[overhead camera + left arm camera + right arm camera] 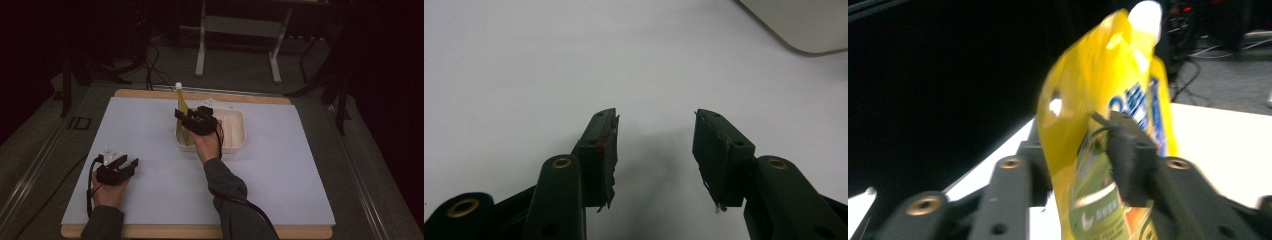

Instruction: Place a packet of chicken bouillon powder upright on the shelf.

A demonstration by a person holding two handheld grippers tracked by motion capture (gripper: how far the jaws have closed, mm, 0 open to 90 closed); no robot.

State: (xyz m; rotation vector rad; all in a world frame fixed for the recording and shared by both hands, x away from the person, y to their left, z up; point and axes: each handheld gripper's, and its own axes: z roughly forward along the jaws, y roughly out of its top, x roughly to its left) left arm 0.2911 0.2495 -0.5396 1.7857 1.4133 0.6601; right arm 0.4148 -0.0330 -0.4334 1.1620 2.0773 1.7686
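Near the front left corner of the tabletop, the left hand-held gripper rests low over the bare white surface, its jaws spread wide with nothing between them. Toward the middle of the back edge sits a white tray, and at its left end the right hand-held gripper has its jaws on either side of a yellow spouted pouch, which stands upright in the tray with its white cap on top. Whether the pads press on the pouch or merely flank it I cannot tell.
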